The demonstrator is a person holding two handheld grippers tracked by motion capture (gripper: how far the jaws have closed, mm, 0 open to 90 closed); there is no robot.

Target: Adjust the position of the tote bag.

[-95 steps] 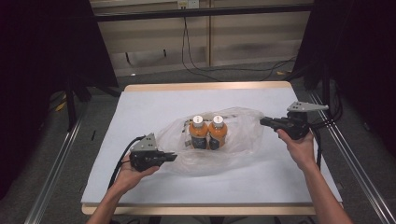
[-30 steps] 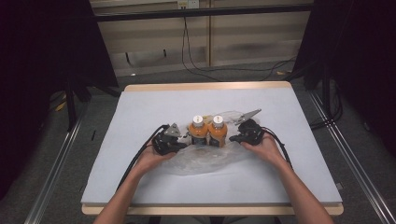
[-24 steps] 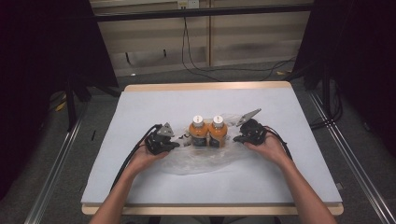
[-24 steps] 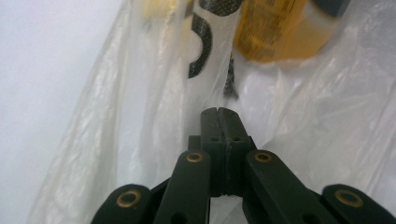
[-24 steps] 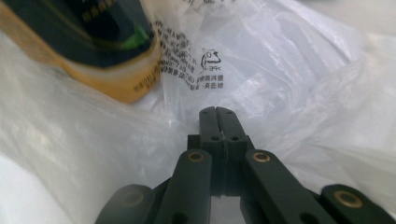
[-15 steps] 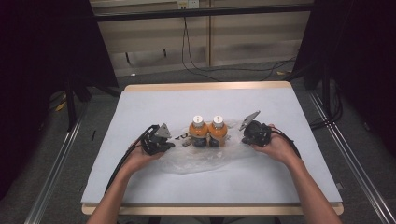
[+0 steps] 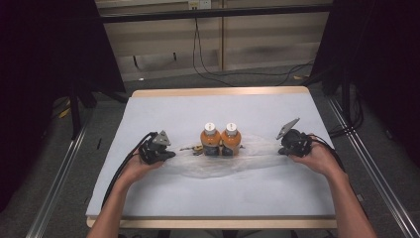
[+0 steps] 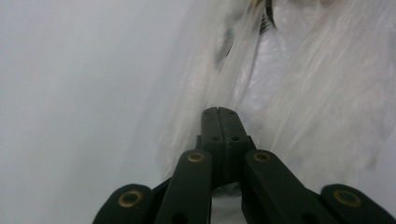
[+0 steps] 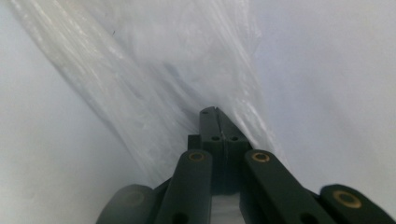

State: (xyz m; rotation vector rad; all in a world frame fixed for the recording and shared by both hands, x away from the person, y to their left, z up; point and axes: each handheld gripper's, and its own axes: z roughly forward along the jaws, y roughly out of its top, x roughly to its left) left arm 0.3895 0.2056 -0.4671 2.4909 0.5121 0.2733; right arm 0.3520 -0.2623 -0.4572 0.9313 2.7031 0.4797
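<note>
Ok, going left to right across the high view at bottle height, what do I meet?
Left claw → left bottle → right bottle → right claw, all along the clear plastic bag.

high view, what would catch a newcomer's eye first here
Two orange bottles with white caps stand side by side mid-table inside a clear plastic bag. On either side, the left tongs and the right tongs are each shut on a bag end, drawing it taut.
</note>
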